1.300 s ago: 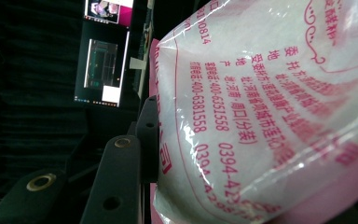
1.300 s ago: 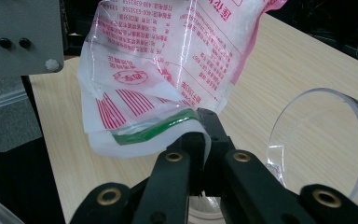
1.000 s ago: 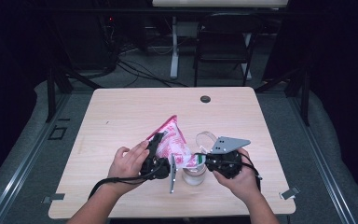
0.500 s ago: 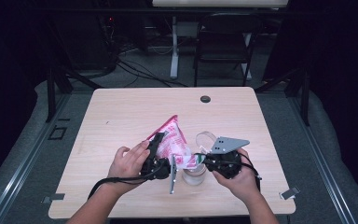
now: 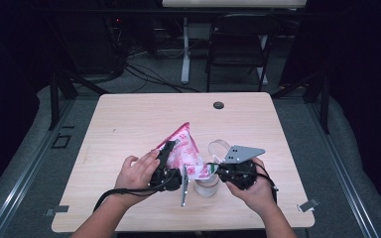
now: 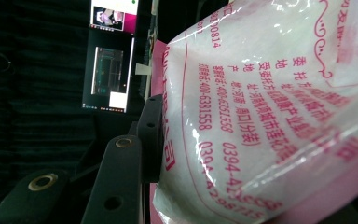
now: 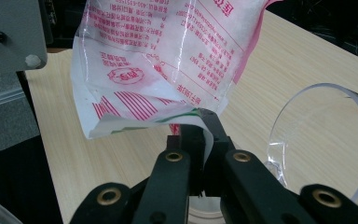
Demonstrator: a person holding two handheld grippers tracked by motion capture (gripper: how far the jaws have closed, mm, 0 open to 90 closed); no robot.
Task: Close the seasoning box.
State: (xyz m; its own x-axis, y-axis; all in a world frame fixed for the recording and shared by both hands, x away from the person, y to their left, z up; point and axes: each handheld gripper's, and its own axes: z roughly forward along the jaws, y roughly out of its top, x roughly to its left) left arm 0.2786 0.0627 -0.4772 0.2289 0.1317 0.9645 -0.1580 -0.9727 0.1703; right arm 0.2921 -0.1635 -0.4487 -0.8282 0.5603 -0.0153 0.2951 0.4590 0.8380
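Pinching bag corner: right gripper (image 7: 196, 140) fingers (image 7: 214, 128) closed on bottom edge of pink-white bag (image 7: 168, 51). Left gripper (image 5: 166, 166) fingers (image 6: 151, 135) clamped on same bag's side; bag (image 6: 261, 107) bulges just past them, printed face toward camera. Bag held tilted between both grippers, above tabletop (image 5: 129, 119). Clear jar (image 5: 207, 186) directly under right fingers, standing on tabletop. Clear round lid (image 7: 326, 135) just beside right fingers, tilted. Small black disc (image 5: 219, 105) well apart, near far tabletop edge.

pink-white bag (image 5: 184, 151) — tilted over clear cup (image 5: 206, 186)
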